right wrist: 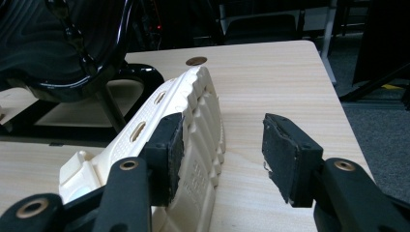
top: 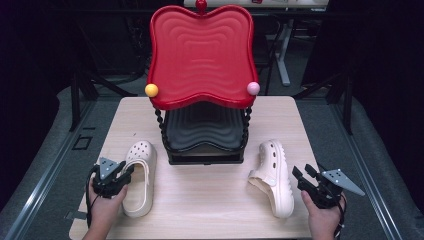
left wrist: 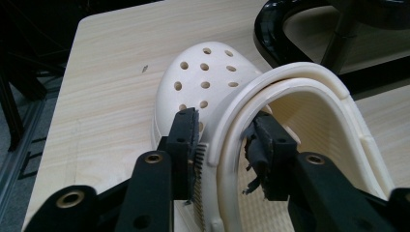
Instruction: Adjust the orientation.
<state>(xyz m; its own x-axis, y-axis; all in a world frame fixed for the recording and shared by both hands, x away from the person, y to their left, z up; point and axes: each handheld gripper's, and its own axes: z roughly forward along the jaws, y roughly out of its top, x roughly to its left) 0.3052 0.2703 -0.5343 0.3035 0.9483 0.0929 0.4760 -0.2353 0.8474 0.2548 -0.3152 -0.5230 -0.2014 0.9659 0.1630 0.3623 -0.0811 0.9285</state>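
Clog [left wrist: 203, 82] sidewall apparently between left tool [left wrist: 225, 145] pads.

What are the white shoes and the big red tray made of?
The left clog and right clog look like soft matte foam rubber: thick, moulded, punched with holes. The red tray looks like glossy hard plastic or lacquer: it shines, with smooth moulded ripples.

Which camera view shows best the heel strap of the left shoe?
The left gripper view: the heel strap curves large between the jaws. The high view shows it small beside the left gripper. The right gripper view faces the other shoe.
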